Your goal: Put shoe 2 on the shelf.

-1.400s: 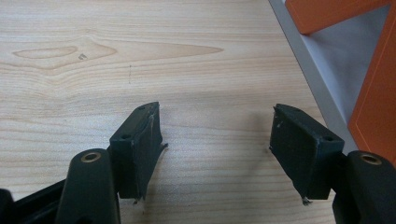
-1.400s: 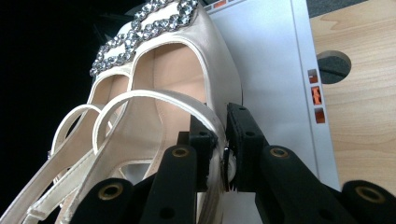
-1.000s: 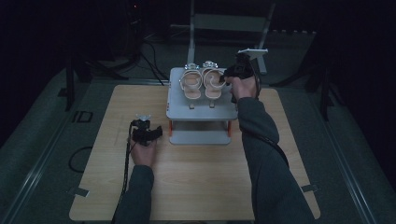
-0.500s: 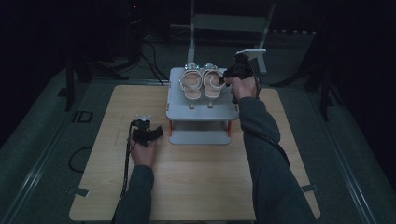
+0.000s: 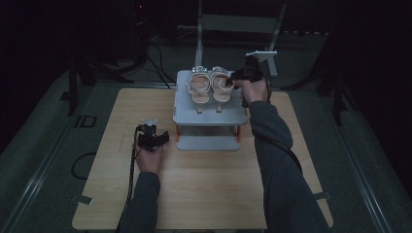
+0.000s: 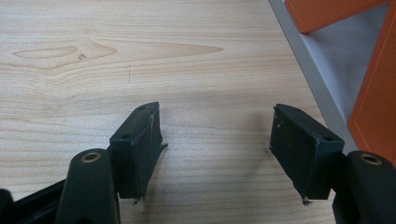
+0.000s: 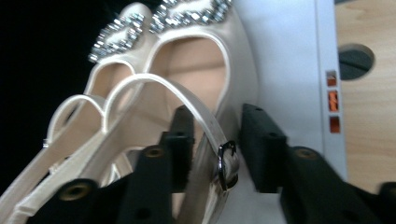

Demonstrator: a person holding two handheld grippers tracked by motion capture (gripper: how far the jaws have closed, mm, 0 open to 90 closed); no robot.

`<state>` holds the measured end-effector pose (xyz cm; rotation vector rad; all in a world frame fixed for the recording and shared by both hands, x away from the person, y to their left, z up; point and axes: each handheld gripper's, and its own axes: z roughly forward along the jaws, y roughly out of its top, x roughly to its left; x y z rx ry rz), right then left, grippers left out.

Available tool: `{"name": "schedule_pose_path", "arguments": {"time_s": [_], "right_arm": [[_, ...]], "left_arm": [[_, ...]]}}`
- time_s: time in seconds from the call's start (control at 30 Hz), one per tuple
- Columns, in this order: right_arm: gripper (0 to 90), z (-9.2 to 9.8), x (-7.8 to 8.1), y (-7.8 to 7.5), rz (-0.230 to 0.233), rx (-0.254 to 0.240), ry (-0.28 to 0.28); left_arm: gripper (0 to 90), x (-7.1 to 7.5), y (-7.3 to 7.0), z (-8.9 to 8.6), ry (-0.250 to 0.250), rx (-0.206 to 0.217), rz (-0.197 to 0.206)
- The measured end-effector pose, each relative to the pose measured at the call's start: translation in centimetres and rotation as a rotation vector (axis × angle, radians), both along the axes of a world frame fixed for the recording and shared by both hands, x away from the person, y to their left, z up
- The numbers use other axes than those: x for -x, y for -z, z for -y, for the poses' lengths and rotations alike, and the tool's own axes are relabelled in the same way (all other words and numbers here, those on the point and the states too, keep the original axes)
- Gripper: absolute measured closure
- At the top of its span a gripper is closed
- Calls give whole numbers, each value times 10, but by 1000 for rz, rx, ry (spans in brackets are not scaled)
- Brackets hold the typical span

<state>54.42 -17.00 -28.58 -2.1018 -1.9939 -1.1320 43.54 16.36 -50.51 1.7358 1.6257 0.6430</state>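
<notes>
The left gripper (image 5: 154, 138) lies low near the person, jaws spread wide with nothing between them, its forearm short and straight. The right arm reaches far forward; the right gripper (image 7: 212, 140) has just been opening its jaws, now parted with slack on either side.

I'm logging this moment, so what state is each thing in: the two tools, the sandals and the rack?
Right tool: jaws just opened, apart around the strap of the right sandal, not pressing it.
Left tool: open, nothing between the jaws, low over the wooden table.
Left sandal: flat on the rack's top shelf, beside the right one.
Rack: upright on the table.
</notes>
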Motion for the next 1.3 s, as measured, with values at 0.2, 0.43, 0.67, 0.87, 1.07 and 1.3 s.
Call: {"name": "schedule_pose_path", "arguments": {"time_s": [0.2, 0.43, 0.67, 0.87, 1.07, 1.3], "right_arm": [[560, -3, 1, -2, 24, 16, -31], [498, -4, 4, -12, 94, 61, -45], [489, -1, 8, -22, 149, 50, -39], [489, 6, 16, -32, 212, 31, -40], [496, 23, 26, -36, 264, 24, -36], [496, 48, 44, -29, 309, 20, -39]], "left_arm": [[342, 0, 0, 0, 0, 0, 0], [342, 0, 0, 0, -1, 2, 0], [342, 0, 0, 0, -1, 1, 1], [342, 0, 0, 0, -1, 1, 0], [342, 0, 0, 0, -1, 0, 0], [342, 0, 0, 0, -1, -1, 0]]}}
